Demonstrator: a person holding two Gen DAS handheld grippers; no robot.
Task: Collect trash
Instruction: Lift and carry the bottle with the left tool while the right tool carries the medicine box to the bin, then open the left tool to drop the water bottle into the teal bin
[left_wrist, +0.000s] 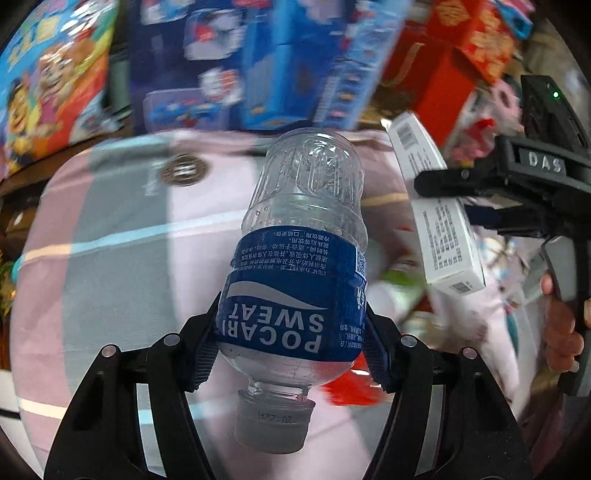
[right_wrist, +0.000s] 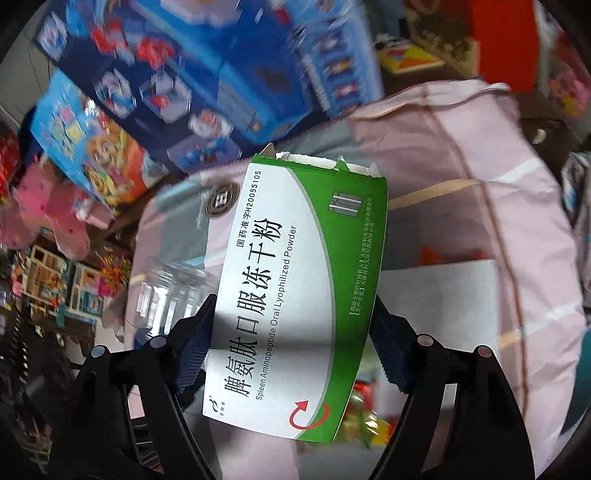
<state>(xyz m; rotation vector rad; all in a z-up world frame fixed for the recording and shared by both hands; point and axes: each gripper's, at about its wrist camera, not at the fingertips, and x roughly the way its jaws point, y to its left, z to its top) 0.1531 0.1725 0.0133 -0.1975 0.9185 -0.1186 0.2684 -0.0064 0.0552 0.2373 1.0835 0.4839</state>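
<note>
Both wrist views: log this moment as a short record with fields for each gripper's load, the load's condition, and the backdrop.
left gripper: jaws clamped on the plastic bottle at its blue label
bottle: clear, looks empty, capped, cap toward the camera
right gripper: jaws clamped on the medicine box
box: white and green, far end torn open
backdrop: pink and grey bedding, toy boxes behind, blurred
</note>
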